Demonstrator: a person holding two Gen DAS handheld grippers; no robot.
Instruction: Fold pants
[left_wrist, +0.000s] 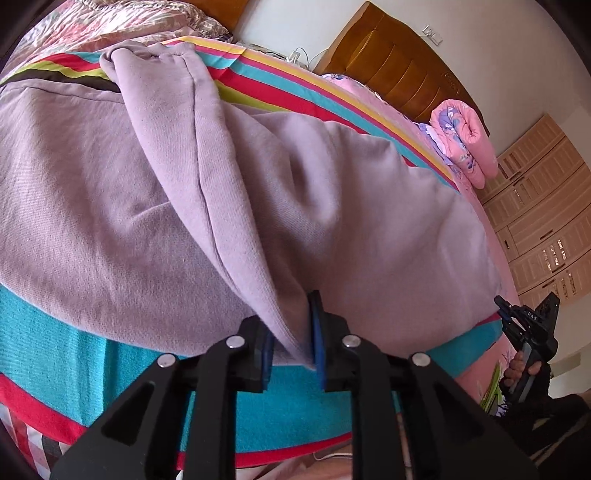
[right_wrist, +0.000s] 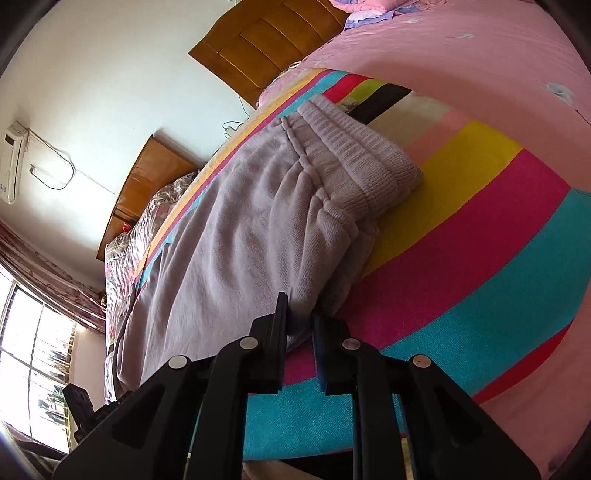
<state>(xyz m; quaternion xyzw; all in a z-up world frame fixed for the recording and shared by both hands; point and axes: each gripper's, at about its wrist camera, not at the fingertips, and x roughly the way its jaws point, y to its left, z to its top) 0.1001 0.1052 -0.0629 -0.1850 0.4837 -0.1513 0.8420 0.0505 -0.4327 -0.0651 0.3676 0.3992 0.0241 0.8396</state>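
Lilac sweatpants (left_wrist: 258, 184) lie spread on a striped blanket (left_wrist: 258, 406) on a bed, with one leg folded over the body. My left gripper (left_wrist: 291, 325) is open at the near edge, and a hanging fold of the fabric lies loosely between its blue pads. In the right wrist view the ribbed waistband (right_wrist: 362, 158) of the pants (right_wrist: 240, 229) lies on the blanket (right_wrist: 480, 258). My right gripper (right_wrist: 300, 314) is slightly open at the near corner, with the fabric edge between its fingers. A hand holds the right gripper (left_wrist: 504, 312) at the far right of the left wrist view.
A rolled pink quilt (left_wrist: 461, 140) lies near the wooden headboard (left_wrist: 399, 62). A pale wardrobe (left_wrist: 535, 221) stands beyond the bed. A second bed with a floral cover (right_wrist: 147, 229) stands near a bright window (right_wrist: 33, 350). An air conditioner (right_wrist: 13, 162) hangs on the wall.
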